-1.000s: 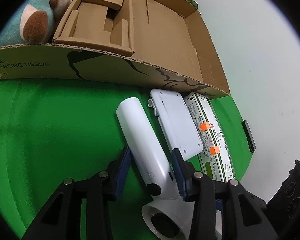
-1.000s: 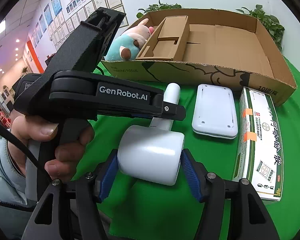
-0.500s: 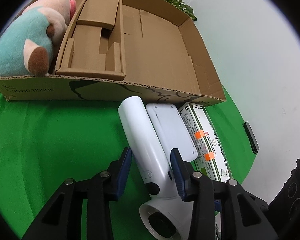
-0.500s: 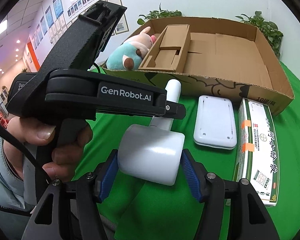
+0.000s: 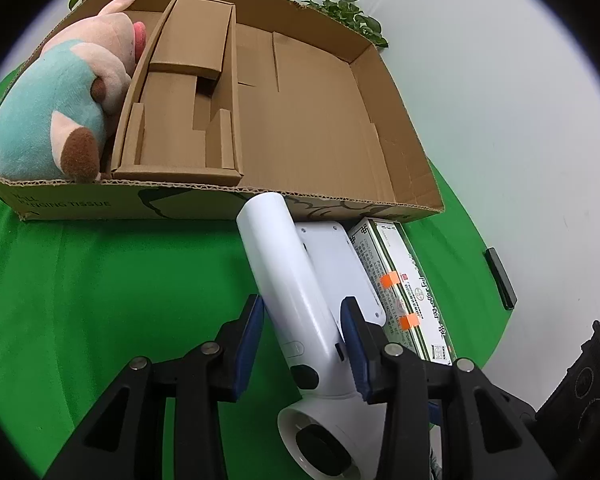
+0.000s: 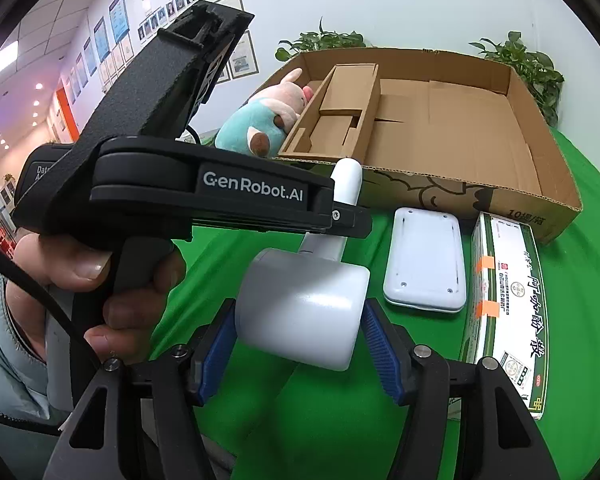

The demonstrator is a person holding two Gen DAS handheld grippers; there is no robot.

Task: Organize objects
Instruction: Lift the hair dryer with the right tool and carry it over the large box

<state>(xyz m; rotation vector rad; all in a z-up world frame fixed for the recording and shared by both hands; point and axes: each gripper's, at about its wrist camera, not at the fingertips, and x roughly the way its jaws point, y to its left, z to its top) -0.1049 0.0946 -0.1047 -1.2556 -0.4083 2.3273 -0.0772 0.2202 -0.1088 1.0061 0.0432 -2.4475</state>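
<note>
A white hair dryer [image 5: 288, 280] hangs above the green cloth, held at both ends. My left gripper [image 5: 302, 332] is shut on its handle, blue pads against both sides. My right gripper [image 6: 300, 344] is shut on the dryer's round barrel [image 6: 304, 312]. The handle's tip points toward the front wall of an open cardboard box [image 5: 320, 120]. Inside the box, a pink and teal plush toy [image 5: 60, 112] lies at the left beside a cardboard insert [image 5: 180, 112]. A person's hand [image 6: 132, 280] grips the left gripper's handle.
A flat white device [image 6: 424, 256] and a green and white carton [image 6: 508, 292] lie side by side on the green cloth [image 5: 100, 280], right of the dryer and in front of the box. A small black object [image 5: 500, 272] lies on the white surface beyond. Plants [image 6: 532, 68] stand behind the box.
The left gripper has risen with the dryer's handle, so more of the box's inside and the plush toy shows. The right gripper has barely moved. Both grips are unchanged.
</note>
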